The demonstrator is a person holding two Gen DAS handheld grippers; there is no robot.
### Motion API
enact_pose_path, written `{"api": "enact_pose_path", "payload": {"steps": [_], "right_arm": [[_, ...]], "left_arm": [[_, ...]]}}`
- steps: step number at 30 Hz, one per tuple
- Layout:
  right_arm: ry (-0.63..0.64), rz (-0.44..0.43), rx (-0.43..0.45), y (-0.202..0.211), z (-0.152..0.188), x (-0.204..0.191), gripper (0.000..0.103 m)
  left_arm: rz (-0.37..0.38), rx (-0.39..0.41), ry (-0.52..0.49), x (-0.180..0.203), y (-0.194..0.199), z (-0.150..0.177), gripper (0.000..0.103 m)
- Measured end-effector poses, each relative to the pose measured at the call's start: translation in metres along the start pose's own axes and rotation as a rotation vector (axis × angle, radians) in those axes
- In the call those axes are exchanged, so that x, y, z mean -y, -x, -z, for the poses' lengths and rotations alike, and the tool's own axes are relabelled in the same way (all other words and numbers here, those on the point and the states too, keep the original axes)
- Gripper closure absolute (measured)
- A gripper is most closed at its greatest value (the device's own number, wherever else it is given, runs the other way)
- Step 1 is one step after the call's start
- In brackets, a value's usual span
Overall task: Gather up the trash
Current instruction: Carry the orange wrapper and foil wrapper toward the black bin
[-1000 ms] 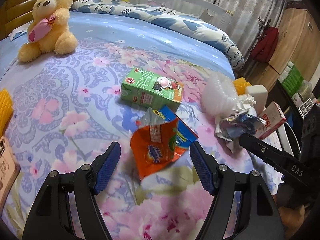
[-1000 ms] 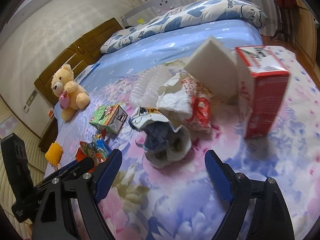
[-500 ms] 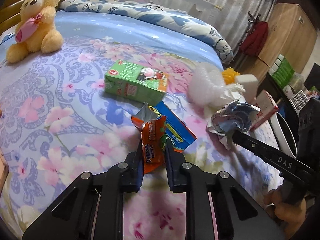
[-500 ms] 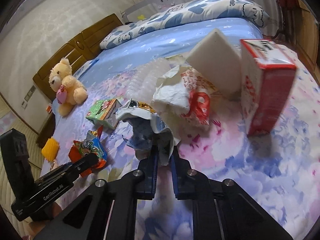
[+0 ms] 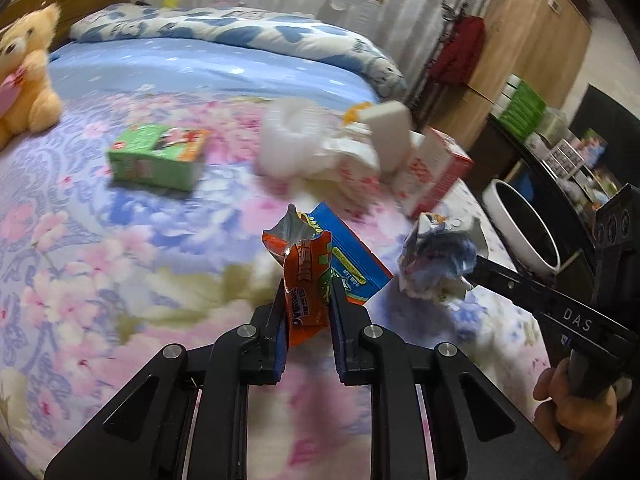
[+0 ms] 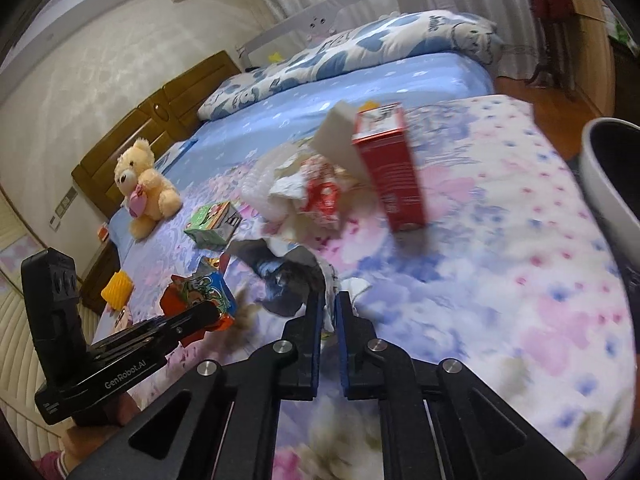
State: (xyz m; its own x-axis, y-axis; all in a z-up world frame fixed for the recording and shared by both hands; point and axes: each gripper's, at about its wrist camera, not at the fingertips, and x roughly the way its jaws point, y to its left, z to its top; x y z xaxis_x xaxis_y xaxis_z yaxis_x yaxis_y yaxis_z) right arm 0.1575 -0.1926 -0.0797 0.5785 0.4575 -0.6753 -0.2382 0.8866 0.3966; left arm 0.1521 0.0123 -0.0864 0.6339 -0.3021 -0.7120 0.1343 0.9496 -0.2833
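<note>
My left gripper (image 5: 307, 300) is shut on an orange snack wrapper (image 5: 306, 276) with a blue pack (image 5: 346, 252) behind it, lifted above the floral bedspread. It also shows in the right wrist view (image 6: 200, 292). My right gripper (image 6: 329, 300) is shut on a crumpled blue-white wrapper (image 6: 288, 276), also seen in the left wrist view (image 5: 440, 260), held off the bed. A white trash bin (image 5: 524, 228) stands beside the bed at the right; its rim shows in the right wrist view (image 6: 608, 184).
On the bed lie a green drink carton (image 5: 156, 156), a red box (image 6: 390, 172), a white foam block (image 5: 390, 136), crumpled white paper and plastic (image 5: 304, 144), a teddy bear (image 6: 142, 188) and a yellow object (image 6: 116, 290). Wardrobe and shelves stand at the right.
Both grippers closed from open, the left on the orange wrapper and the right on the crumpled wrapper, then lifted them and swung right toward the bin.
</note>
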Motion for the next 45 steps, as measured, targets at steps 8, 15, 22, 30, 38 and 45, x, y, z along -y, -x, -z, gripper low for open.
{"api": "enact_pose_path", "payload": {"steps": [8, 15, 22, 30, 38, 45], "right_arm": [[-0.046, 0.039, 0.032, 0.024, 0.011, 0.027, 0.103], [-0.097, 0.065, 0.068, 0.049, 0.017, 0.055, 0.103], [-0.138, 0.095, 0.115, 0.074, 0.016, 0.080, 0.103], [-0.177, 0.127, 0.170, 0.101, 0.010, 0.108, 0.103], [-0.210, 0.158, 0.216, 0.123, 0.002, 0.134, 0.103], [-0.229, 0.188, 0.252, 0.138, -0.009, 0.155, 0.103]], "left_arm": [[0.036, -0.017, -0.063, 0.036, -0.005, 0.003, 0.087], [0.071, -0.036, -0.110, 0.068, -0.012, 0.005, 0.087], [0.110, -0.043, -0.173, 0.105, -0.019, 0.001, 0.087], [0.147, -0.056, -0.232, 0.145, -0.030, -0.006, 0.087], [0.174, -0.062, -0.288, 0.182, -0.041, -0.015, 0.087], [0.192, -0.066, -0.321, 0.211, -0.053, -0.026, 0.087]]}}
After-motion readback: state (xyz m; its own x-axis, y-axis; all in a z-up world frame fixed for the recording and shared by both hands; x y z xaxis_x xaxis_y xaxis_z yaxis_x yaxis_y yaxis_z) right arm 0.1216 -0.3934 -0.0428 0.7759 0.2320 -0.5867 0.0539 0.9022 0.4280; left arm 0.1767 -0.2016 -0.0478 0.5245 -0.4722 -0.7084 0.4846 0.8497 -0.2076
